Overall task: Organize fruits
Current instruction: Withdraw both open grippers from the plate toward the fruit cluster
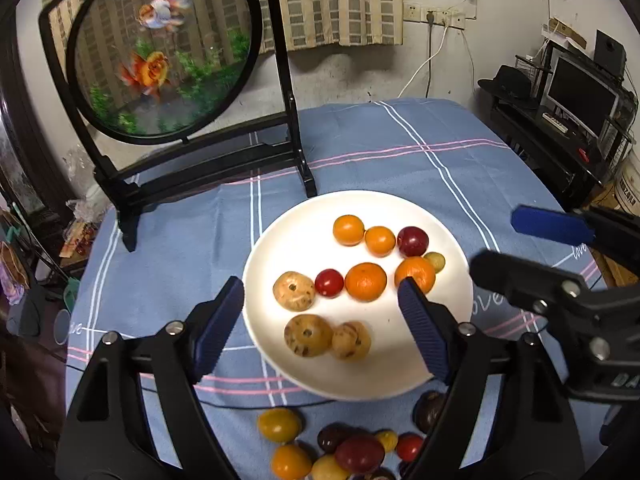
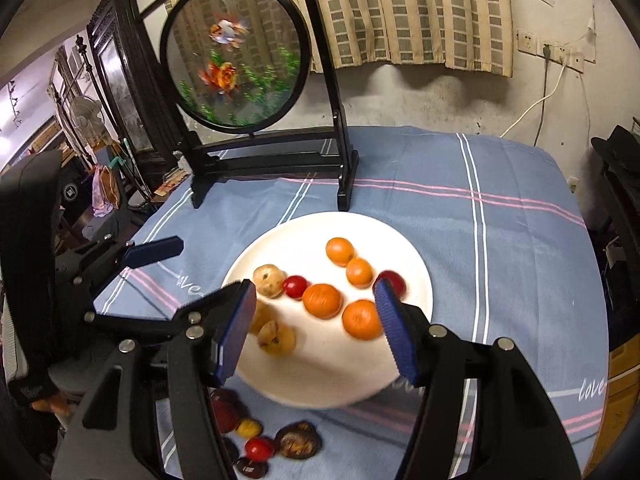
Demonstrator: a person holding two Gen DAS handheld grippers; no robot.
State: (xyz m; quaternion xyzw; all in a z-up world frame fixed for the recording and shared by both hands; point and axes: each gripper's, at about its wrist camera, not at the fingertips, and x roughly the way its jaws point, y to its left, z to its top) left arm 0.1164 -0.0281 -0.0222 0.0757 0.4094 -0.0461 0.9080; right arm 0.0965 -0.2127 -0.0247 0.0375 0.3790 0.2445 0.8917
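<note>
A white plate (image 1: 280, 248) on the blue plaid cloth holds several small fruits: orange mandarins (image 1: 365, 281), red tomatoes (image 1: 329, 282), a dark red plum (image 1: 413, 241) and tan spotted fruits (image 1: 293, 291). Loose fruits (image 1: 279, 424) lie on the cloth in front of the plate. My left gripper (image 1: 320, 322) is open and empty above the plate's near half. My right gripper (image 2: 316, 330) is open and empty over the same plate (image 2: 332, 376), and it also shows in the left wrist view (image 1: 516, 240) at the right. Loose fruits (image 2: 298, 439) lie near it.
A black stand with a round goldfish panel (image 1: 160, 52) stands at the table's back left, just behind the plate. The table edge drops off on the left and right. A TV shelf (image 1: 576, 120) stands beyond the right side.
</note>
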